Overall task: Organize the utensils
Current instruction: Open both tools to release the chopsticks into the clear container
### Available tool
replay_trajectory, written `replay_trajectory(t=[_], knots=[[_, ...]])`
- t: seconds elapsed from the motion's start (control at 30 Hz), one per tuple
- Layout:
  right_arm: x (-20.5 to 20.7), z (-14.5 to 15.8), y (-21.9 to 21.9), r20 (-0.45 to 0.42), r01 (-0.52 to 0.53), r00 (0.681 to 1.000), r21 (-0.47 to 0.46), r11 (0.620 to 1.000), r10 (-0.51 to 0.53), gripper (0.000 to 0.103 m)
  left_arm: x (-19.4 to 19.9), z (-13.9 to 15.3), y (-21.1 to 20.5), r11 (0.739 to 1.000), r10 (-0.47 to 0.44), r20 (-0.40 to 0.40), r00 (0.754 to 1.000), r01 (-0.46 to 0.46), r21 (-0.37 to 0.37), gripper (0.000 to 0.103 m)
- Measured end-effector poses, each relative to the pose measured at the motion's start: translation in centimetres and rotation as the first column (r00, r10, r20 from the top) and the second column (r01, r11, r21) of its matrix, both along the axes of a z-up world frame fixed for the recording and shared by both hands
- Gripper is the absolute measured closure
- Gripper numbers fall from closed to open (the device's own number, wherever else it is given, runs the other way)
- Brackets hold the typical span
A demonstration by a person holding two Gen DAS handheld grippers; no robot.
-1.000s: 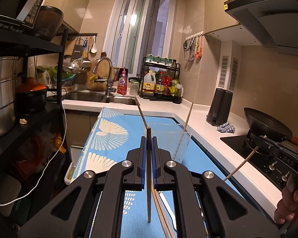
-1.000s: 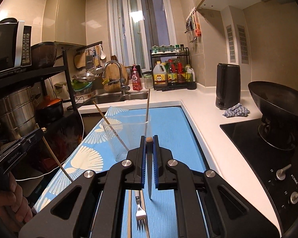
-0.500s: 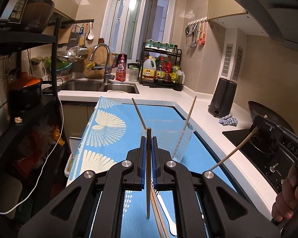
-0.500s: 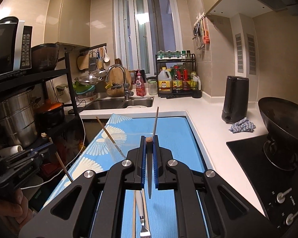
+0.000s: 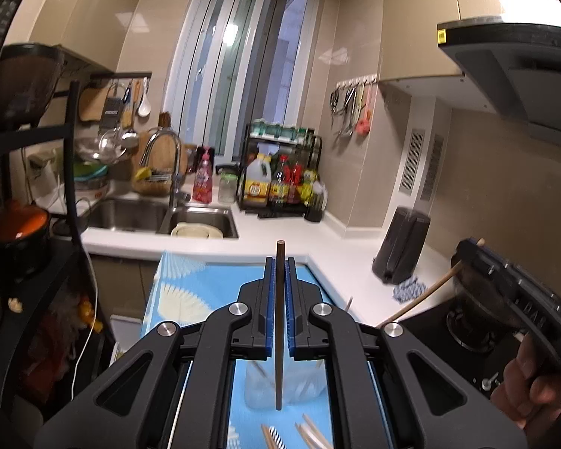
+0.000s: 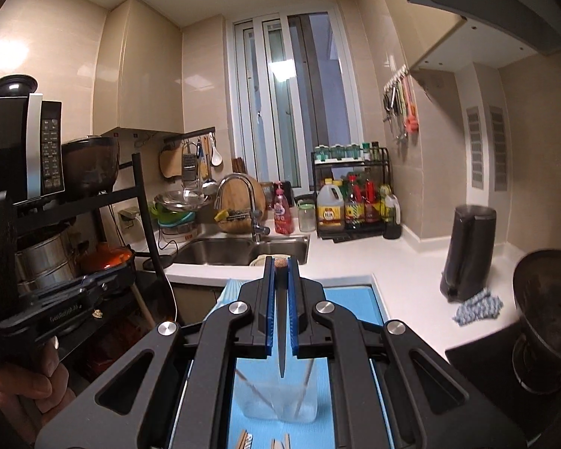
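1. The left tool (image 5: 279, 308) is clamped on a dark chopstick (image 5: 279, 374), upright at frame centre.
2. The right tool (image 6: 281, 308) pinches a tapered chopstick (image 6: 282, 359), its tip hanging above the clear cup (image 6: 276, 400) at lower centre.
3. Both sticks are probably light, stiff and slick; a mid-shaft grip limits swivelling.
4. The cup on the desk (image 6: 355, 310) looks tippable.

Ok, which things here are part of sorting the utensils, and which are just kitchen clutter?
In the job:
- dark chopstick in the left gripper
- chopstick in the right gripper
- clear cup on the blue mat
- loose chopsticks on the mat

Lying about:
- kettle
- wok
- sauce bottles
- sink
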State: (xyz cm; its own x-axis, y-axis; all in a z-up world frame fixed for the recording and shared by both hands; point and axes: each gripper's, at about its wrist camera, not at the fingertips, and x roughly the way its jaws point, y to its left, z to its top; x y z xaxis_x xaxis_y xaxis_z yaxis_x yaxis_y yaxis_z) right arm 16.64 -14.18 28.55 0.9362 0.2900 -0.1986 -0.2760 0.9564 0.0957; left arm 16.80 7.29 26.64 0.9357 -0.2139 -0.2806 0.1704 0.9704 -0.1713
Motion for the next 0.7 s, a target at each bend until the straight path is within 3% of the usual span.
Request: replay_trajectory(t=[0.1, 0.23, 0.53, 0.57, 0.67, 0.7], knots=[[1.5, 0.1, 1.0, 0.001, -0.01, 1.0, -0.025, 1.0, 0.01, 0.097, 1.8, 0.9, -0.3, 1.0, 0.006, 0.033, 0.999, -0.006, -0.003, 0.098], [3.5, -2.0, 1.6, -0.047, -0.012, 0.999, -0.048, 0.999, 0.009, 0.097, 4.8, -0.8, -1.0, 1.0, 0.018, 0.013, 1.0, -0.018, 0.013, 0.098], [7.7, -9.3, 1.6, -0.243, -0.036, 0.97, -0.046, 0.998, 0.023, 0.094, 9.7, -8.8, -2.8, 0.995, -0.027, -0.171, 0.985, 0.044, 0.092, 0.097], [7.8, -9.6, 1.7, -0.26, -0.038, 0.965, -0.053, 0.998, 0.023, 0.093, 9.8, -9.3, -2.9, 0.994, -0.03, -0.185, 0.982, 0.049, 0.1, 0.094], [7.3, -9.7, 1.3, -0.27, -0.018, 0.963, -0.056, 0.998, 0.002, 0.089, 8.9, -9.1, -2.6, 0.995, -0.049, -0.179, 0.983, 0.064, 0.08, 0.069], [6.8, -9.3, 0.9, -0.261, -0.007, 0.965, -0.049, 0.999, -0.006, 0.084, 8.4, -8.8, -2.4, 0.995, -0.045, -0.165, 0.985, 0.059, 0.083, 0.067]])
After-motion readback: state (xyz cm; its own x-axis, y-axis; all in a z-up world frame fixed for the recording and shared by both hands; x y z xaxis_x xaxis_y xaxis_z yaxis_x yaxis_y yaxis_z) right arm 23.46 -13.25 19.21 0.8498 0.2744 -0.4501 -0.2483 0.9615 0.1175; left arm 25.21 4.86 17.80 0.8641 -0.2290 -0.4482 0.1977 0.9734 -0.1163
